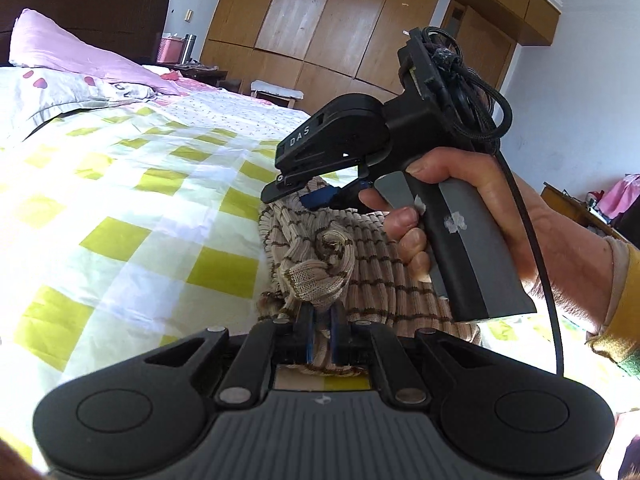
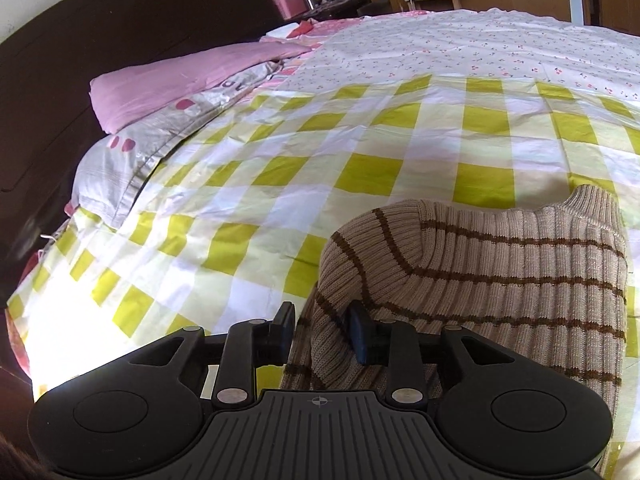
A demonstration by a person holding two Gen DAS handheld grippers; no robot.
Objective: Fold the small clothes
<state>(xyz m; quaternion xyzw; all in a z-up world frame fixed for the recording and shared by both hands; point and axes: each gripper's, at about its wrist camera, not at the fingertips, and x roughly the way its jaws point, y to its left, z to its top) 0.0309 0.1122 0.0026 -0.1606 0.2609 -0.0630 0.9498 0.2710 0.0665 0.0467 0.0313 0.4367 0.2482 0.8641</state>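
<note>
While left jaws pinch the sweater (image 1: 320, 268), right jaws — parted — straddle its fold.

"DAS" in white on right gripper (image 1: 320, 196) housing.

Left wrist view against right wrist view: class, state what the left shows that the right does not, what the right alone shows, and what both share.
Only the left wrist view shows the right gripper from outside, the hand on its grey handle and its black cable. Only the right wrist view shows the right gripper's fingers parted with knit between them. Both show the striped sweater, the checked bedcover, the pink pillow and the wooden wardrobe. The left gripper is shut on the sweater.
</note>
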